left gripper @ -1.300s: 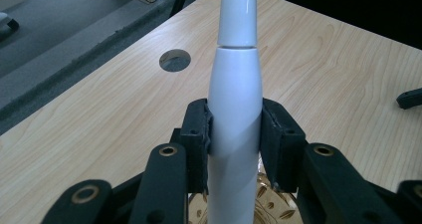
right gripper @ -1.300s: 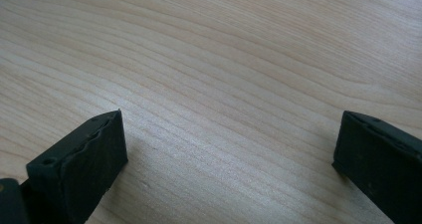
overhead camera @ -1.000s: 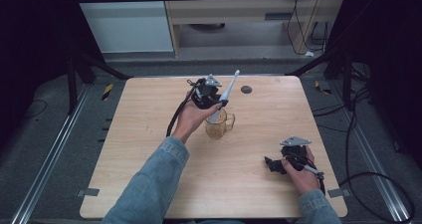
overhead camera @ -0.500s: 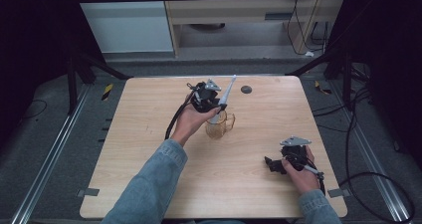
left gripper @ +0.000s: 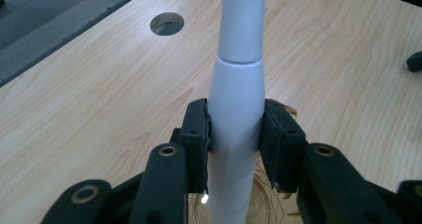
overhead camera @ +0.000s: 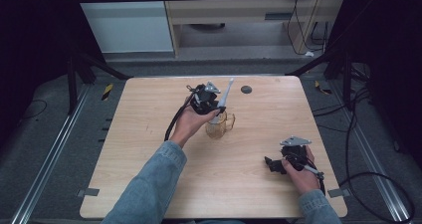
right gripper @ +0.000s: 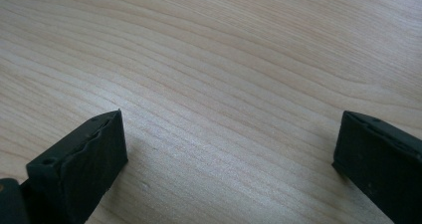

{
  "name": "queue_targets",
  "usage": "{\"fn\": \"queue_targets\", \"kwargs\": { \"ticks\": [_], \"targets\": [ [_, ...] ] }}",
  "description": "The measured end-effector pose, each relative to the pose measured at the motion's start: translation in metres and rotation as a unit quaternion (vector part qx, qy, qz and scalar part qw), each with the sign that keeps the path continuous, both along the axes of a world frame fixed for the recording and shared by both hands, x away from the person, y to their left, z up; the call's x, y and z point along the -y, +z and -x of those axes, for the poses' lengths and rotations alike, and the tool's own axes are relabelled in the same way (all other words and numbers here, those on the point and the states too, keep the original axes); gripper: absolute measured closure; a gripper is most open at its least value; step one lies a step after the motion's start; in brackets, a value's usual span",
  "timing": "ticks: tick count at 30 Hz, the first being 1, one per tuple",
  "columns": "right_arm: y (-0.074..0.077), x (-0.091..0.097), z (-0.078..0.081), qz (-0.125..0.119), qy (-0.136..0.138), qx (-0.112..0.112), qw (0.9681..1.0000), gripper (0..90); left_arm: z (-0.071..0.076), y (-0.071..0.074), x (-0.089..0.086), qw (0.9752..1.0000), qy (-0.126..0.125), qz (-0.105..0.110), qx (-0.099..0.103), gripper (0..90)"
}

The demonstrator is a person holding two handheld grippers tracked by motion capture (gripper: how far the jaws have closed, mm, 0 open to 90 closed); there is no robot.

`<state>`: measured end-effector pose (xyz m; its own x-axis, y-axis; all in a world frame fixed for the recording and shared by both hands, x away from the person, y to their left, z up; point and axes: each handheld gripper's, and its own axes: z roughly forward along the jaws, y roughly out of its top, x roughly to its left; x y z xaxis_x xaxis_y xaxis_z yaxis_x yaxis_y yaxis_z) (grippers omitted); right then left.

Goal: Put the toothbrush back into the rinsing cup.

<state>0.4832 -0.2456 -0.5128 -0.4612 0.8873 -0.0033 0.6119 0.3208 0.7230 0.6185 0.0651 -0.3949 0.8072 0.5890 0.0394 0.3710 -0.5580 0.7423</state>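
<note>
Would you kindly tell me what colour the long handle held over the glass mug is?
The handle is white, clearest in the left gripper view.

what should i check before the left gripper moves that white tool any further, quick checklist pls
1. Left gripper has the white tool clamped between both jaws: ok.
2. Tool's lower end sits inside the glass mug: ok, seen from the left gripper view.
3. Mug upright on the table: ok.
4. Whether the mug holds anything: cannot tell.
5. Right gripper open, nothing in it, well apart from the mug: ok.
6. Mug held steady against tipping: not ok, nothing holds it.
</note>
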Motion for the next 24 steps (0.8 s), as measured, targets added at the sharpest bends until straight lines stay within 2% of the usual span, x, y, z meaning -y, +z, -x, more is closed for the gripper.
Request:
{"fn": "queue_targets", "kwargs": {
  "ticks": [16,24],
  "targets": [
    [-0.0001,0.0000,-0.0001,0.001,0.000,0.000,1.0000,0.3,-0.0007,-0.0047,-0.0052,0.9999,0.005,-0.008,-0.010,66.1],
    [0.0000,0.0000,0.0000,0.000,0.000,0.000,1.0000,0.3,-0.0008,-0.0061,-0.0062,0.9999,0.007,-0.003,-0.010,66.0]
  ]
}}
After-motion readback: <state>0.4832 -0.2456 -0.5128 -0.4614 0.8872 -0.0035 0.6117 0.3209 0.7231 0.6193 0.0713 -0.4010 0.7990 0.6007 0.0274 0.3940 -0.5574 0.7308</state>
